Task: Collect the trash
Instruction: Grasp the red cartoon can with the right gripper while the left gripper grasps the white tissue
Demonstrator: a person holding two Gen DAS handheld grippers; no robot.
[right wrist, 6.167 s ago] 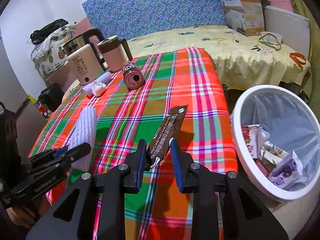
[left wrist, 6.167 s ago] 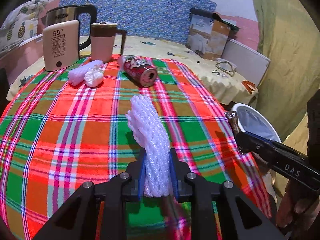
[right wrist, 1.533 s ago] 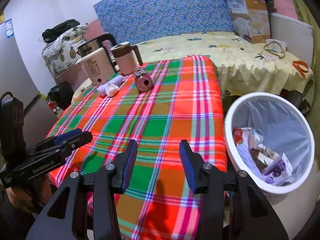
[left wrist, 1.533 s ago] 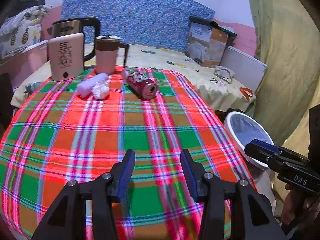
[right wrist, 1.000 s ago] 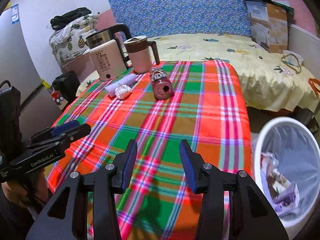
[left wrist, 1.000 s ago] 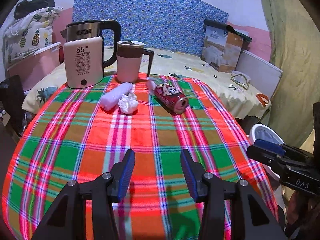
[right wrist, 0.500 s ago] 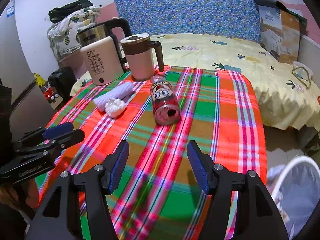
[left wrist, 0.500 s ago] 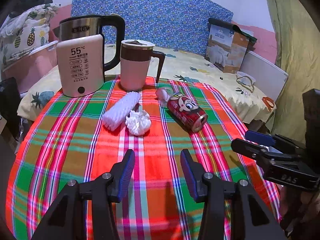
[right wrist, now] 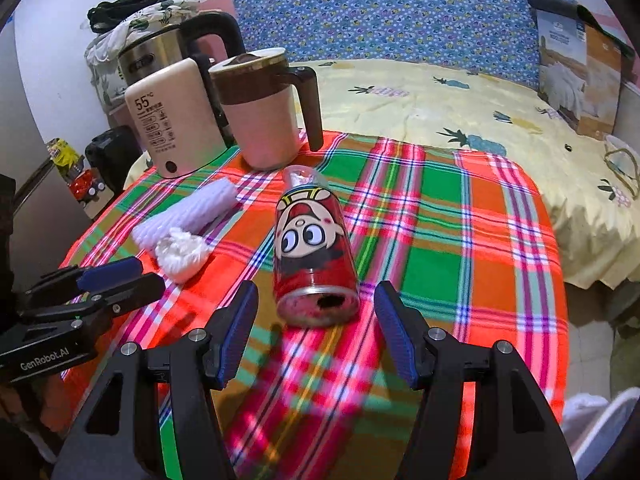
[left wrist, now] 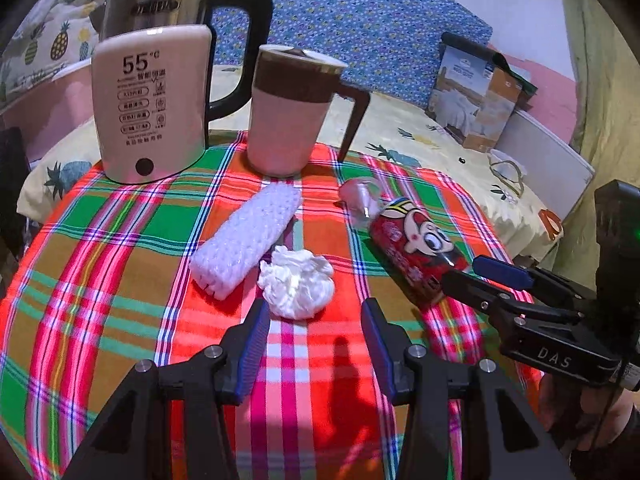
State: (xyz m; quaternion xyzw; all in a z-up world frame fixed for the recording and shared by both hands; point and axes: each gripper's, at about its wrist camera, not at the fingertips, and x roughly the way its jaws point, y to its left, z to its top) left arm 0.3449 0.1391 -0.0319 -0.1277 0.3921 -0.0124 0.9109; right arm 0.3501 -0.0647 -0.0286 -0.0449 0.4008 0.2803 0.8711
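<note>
Both grippers hover low over the plaid tablecloth point(left wrist: 120, 280), jaws spread: left gripper point(left wrist: 312, 322) facing the crumpled tissue point(left wrist: 297, 282), right gripper point(right wrist: 316, 314) framing the red can point(right wrist: 312, 256).

A cream rectangular "55°C" appliance point(left wrist: 150, 102), a steel kettle with black handle point(left wrist: 168, 6) and a pink brown-lidded mug point(left wrist: 290, 110) are seen on the plaid-clothed desk point(left wrist: 100, 264).

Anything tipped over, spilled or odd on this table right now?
The red can lies on its side on the plaid cloth, open end toward the right gripper. No spill shows. A crumpled tissue lies beside a white foam sleeve.
</note>
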